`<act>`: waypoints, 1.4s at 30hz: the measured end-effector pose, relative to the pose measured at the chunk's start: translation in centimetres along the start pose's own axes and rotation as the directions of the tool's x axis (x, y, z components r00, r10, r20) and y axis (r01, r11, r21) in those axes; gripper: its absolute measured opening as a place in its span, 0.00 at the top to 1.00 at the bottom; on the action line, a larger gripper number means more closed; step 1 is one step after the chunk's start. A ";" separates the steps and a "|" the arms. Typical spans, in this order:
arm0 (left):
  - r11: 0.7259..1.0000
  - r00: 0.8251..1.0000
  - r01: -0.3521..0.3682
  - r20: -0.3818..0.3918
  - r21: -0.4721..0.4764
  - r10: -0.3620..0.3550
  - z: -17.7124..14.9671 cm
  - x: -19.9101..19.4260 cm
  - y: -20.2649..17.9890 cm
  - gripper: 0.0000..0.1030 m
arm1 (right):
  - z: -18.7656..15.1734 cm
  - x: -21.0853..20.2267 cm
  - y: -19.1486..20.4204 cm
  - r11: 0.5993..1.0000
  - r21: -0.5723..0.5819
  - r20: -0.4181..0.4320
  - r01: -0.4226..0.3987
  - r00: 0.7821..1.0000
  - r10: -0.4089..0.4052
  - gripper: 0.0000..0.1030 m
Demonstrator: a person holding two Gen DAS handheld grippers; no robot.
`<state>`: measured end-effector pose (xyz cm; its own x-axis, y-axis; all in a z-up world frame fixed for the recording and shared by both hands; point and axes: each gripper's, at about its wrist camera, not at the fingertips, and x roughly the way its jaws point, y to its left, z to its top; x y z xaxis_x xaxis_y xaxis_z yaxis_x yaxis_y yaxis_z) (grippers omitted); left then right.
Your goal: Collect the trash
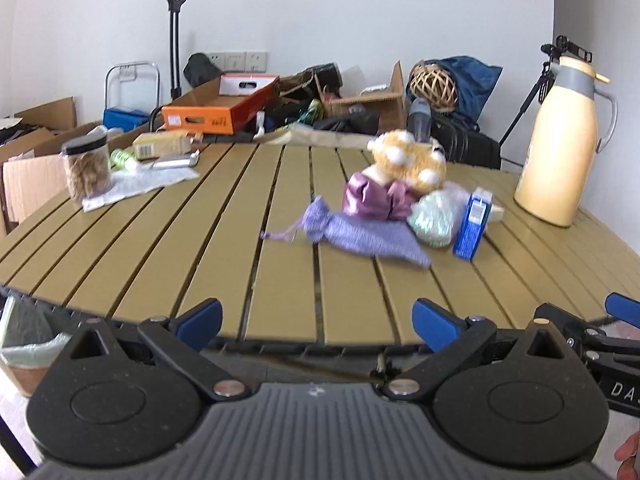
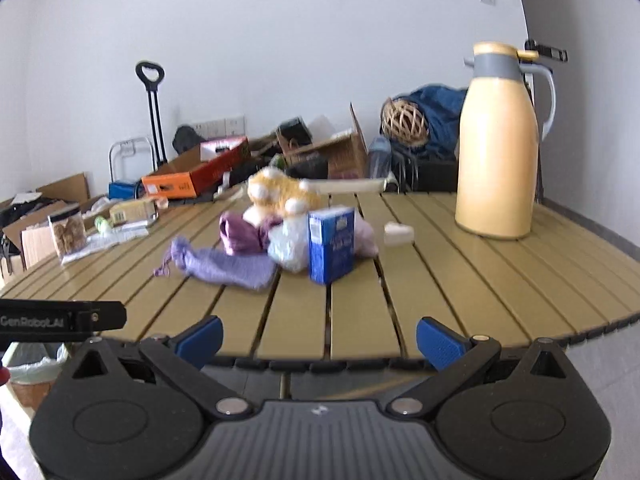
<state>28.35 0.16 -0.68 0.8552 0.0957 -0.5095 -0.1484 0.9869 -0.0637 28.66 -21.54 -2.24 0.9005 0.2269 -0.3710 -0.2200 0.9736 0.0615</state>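
Both claws hang at the near edge of the tan slatted counter, blue fingertips spread wide, nothing between them: left claw, right claw.

Left wrist view only: the right claw's blue tip and black arm cut in at the far right edge, with a bit of a hand below it. Right wrist view only: a black bar lettered "GenRobot.AI" at left, and a small white block lying apart from the pile, right of the carton.

Clutter sits mid-counter, well ahead of both claws: a flat lilac knitted drawstring pouch, a shiny purple fabric bundle, a fuzzy yellow toy with white pompoms on top, a crinkled pale green-white plastic bag, and an upright blue carton touching the bag. All blurred; carton print unreadable.

Tall cream thermos jug with grey collar stands far right. Far left: clear jar with black lid on a white paper sheet.

A lined bin shows below the counter's left edge, mostly cut off.
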 end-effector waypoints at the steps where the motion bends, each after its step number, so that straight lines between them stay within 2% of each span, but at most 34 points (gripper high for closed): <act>1: 1.000 1.000 0.001 0.007 0.003 -0.001 0.4 0.3 -0.2 0.00 | 0.2 0.1 0.0 1.000 -0.009 0.017 0.003 1.000 -0.003 0.00; 5: 1.000 0.999 0.024 0.024 0.015 -0.025 1.8 1.7 -1.0 0.00 | 1.3 0.8 0.1 0.999 -0.029 0.087 0.022 0.996 -0.019 0.00; 9: 1.000 0.999 0.029 0.016 0.002 -0.029 2.8 3.8 -1.8 0.00 | 1.7 2.5 -0.2 0.998 -0.016 0.101 0.053 0.994 -0.051 0.00; 14: 0.999 0.998 0.052 -0.037 -0.002 -0.052 3.8 7.6 -2.5 0.00 | 1.7 5.0 -0.8 0.995 -0.021 0.118 0.094 0.989 -0.091 0.00; 21: 0.997 0.996 -0.004 -0.085 -0.077 -0.003 4.8 11.5 -2.2 0.01 | 1.9 8.6 -1.6 0.995 0.005 0.121 0.098 0.988 -0.098 0.00; 31: 0.985 0.992 -0.007 -0.127 -0.172 -0.015 5.0 15.0 -2.1 0.15 | 2.2 12.5 -1.1 0.993 0.021 0.111 0.114 0.987 -0.116 0.01; 33: 0.983 0.992 -0.005 -0.126 -0.184 -0.018 5.1 15.5 -2.2 0.20 | 2.1 13.0 -0.9 0.993 0.006 0.108 0.121 0.987 -0.120 0.01; 35: 0.980 0.991 0.006 -0.131 -0.201 -0.033 5.1 15.8 -2.2 0.31 | 2.1 13.3 -0.8 0.992 -0.004 0.103 0.125 0.987 -0.124 0.01; 36: 0.980 0.991 0.002 -0.128 -0.201 -0.029 5.2 15.9 -2.2 0.32 | 2.1 13.4 -0.8 0.992 -0.005 0.101 0.127 0.987 -0.126 0.01; 38: 0.980 0.992 0.000 -0.123 -0.200 -0.025 5.2 15.9 -2.3 0.46 | 2.1 13.5 -0.8 0.992 0.000 0.102 0.130 0.986 -0.129 0.00; 39: 0.979 0.992 0.003 -0.123 -0.205 -0.029 5.2 16.0 -2.3 0.49 | 2.1 13.5 -0.8 0.991 0.003 0.102 0.132 0.986 -0.131 0.00; 41: 0.976 0.992 0.016 -0.120 -0.216 -0.043 5.2 16.0 -2.2 0.64 | 2.2 13.6 -0.9 0.990 0.012 0.105 0.138 0.985 -0.138 0.00; 42: 0.977 0.992 0.019 -0.121 -0.213 -0.045 5.1 16.0 -2.2 0.68 | 2.1 13.7 -1.0 0.990 0.016 0.103 0.142 0.984 -0.143 0.00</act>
<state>44.88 0.16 -4.26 0.7947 0.0345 -0.6060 -0.2347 0.9382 -0.2544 41.99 -19.32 -5.38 0.9565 0.0871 -0.2785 -0.0840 0.9962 0.0232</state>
